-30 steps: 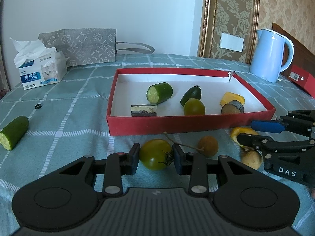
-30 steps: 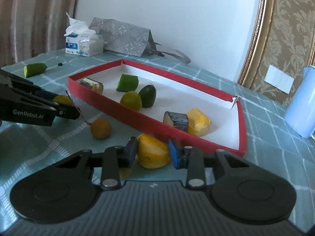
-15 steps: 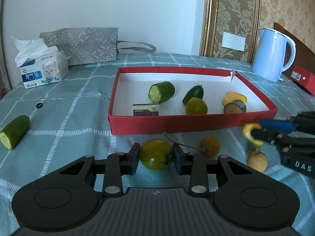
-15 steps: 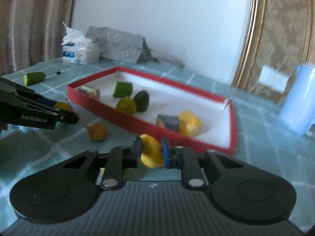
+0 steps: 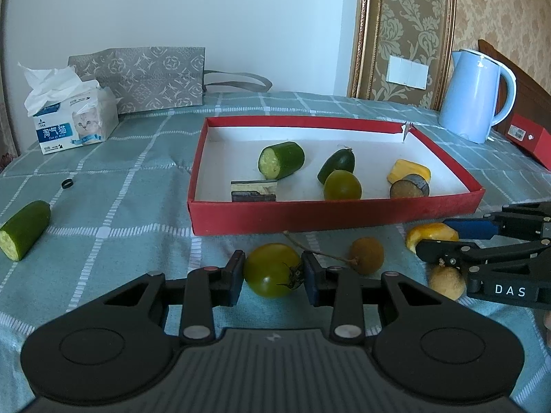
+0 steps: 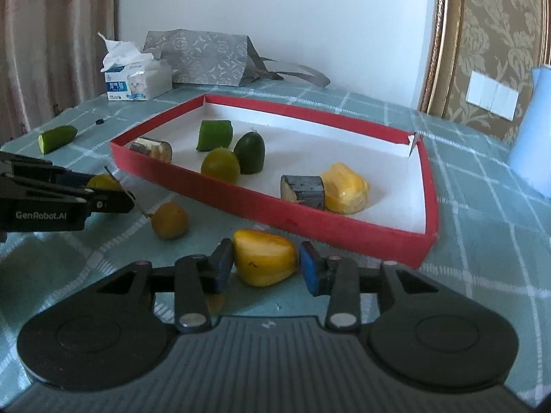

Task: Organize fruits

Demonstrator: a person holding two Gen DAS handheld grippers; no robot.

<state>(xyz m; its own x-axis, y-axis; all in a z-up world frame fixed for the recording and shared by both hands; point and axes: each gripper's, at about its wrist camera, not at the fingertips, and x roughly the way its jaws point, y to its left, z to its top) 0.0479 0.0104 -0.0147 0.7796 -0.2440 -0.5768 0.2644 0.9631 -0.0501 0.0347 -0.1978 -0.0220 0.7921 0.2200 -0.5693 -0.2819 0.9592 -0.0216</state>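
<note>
Left gripper (image 5: 272, 272) jaws clamped the green tomato (image 5: 272, 270), just short of the red tray (image 5: 330, 213). Right gripper (image 6: 263, 261) jaws had just been opening around the yellow piece (image 6: 263, 261); pad contact unclear. Only the left view showed the kettle (image 5: 477, 98) whole.

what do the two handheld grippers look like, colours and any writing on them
Both the left gripper and the right gripper are matte black plastic with ribbed bodies, round discs either side, silver rivets on the linkage arms and blue finger pads. White lettering reads GenRobot.AI on the left, DAS on the right. No cables or sleeves show.
</note>
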